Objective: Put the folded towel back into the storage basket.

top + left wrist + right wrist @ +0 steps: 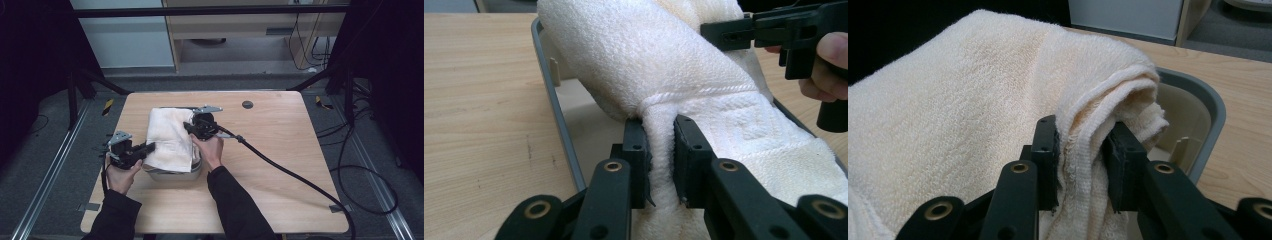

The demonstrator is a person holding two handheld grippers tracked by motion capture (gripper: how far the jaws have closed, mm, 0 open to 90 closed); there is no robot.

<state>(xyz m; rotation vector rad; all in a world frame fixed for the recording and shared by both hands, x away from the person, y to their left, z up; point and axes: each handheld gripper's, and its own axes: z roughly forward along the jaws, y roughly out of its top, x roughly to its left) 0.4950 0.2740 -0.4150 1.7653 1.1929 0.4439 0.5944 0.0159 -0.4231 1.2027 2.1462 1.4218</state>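
Note:
A cream towel [170, 136] lies folded over a grey basin [175, 174] in the middle of the wooden table. My left gripper [148, 148] pinches the towel's near left edge; in the left gripper view its jaws are shut on a fold of the towel [659, 145], beside the basin's rim [555, 105]. My right gripper [189, 127] holds the towel's right edge; its jaws clamp the bunched hem of the towel [1083, 145], with the basin [1198, 105] open behind. The right gripper [744, 32] also shows at the top right of the left gripper view.
A thick black cable [295, 175] trails from the right gripper across the table to its right front edge. A small dark disc [247, 104] sits near the table's far edge. Bare wood [280, 135] lies to the right of the basin.

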